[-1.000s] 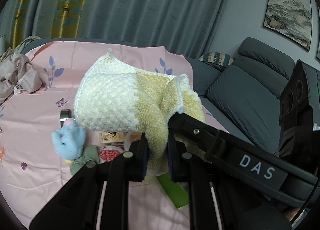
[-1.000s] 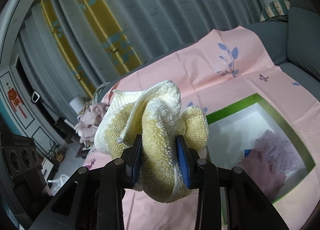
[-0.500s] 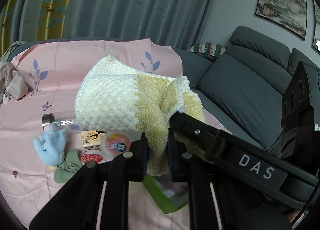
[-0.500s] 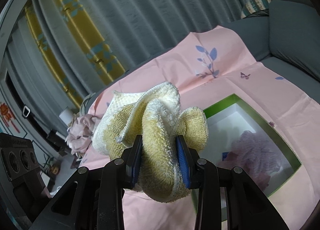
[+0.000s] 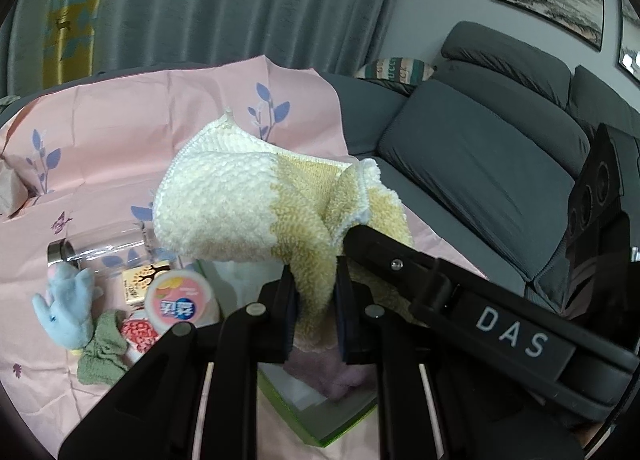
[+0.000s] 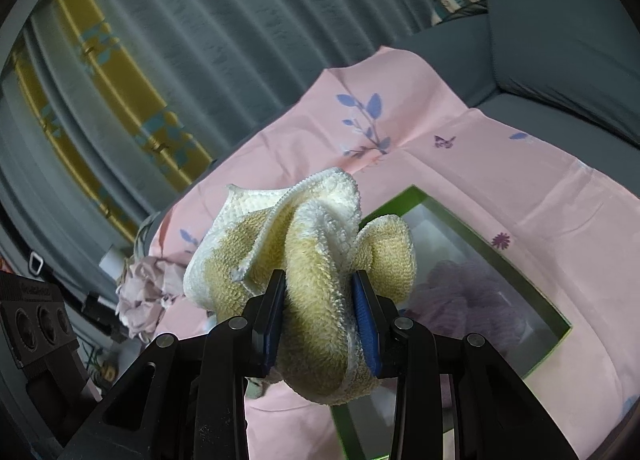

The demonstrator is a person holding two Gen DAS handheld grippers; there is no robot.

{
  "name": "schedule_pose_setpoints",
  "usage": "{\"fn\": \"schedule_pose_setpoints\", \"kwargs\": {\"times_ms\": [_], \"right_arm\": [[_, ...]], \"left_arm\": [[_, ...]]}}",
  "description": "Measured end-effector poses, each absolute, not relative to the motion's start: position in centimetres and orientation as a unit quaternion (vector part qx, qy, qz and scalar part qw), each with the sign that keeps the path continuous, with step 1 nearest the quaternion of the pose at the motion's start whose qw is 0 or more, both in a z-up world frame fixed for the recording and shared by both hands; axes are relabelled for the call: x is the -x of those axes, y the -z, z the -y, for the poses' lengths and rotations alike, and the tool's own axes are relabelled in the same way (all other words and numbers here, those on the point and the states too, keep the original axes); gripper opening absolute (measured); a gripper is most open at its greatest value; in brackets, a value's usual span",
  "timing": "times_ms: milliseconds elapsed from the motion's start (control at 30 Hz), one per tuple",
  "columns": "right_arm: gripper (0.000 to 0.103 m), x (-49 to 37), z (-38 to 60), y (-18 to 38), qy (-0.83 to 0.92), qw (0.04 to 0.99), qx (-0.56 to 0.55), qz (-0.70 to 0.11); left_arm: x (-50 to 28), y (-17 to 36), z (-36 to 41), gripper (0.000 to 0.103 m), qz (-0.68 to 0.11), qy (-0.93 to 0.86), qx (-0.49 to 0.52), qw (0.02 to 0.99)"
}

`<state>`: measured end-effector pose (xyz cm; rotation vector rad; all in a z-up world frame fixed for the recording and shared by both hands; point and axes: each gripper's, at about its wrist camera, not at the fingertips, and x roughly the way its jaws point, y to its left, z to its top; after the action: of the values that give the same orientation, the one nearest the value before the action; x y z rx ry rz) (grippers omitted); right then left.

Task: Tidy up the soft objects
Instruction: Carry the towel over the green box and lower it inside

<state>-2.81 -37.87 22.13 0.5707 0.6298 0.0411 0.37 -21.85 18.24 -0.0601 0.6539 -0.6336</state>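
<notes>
Left to right: grey and yellow curtains (image 5: pixel 200 0) are hanging behind a pink leaf-print cloth (image 5: pixel 100 132) bearing a blue plush toy (image 5: pixel 64 308); a grey sofa (image 5: pixel 500 164) is standing at right. Both the left gripper (image 5: pixel 314 312) and right gripper (image 6: pixel 320 320) are clamping the yellow-white towel (image 5: pixel 248 204), holding it above the green box (image 6: pixel 500 260).

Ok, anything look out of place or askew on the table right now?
One oddity: the clear bottle lies on its side on the pink cloth, beside the blue plush toy. The towel is bunched, gripped by both grippers.
</notes>
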Motion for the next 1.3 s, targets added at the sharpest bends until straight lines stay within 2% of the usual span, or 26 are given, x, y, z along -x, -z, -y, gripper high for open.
{"fn": "schedule_pose_setpoints", "kwargs": {"times_ms": [1033,1300], "right_arm": [[0.036,-0.1,42.9,-16.8,0.062,0.867,-0.327,-0.370],[0.033,-0.9,43.7,-15.3,0.086,0.850,-0.338,-0.395]], "left_arm": [[-5.8,-13.7,27.2,0.012,-0.405,0.325,0.000,0.854],[-6.5,-12.1,28.4,0.013,-0.429,0.307,-0.017,0.850]]}}
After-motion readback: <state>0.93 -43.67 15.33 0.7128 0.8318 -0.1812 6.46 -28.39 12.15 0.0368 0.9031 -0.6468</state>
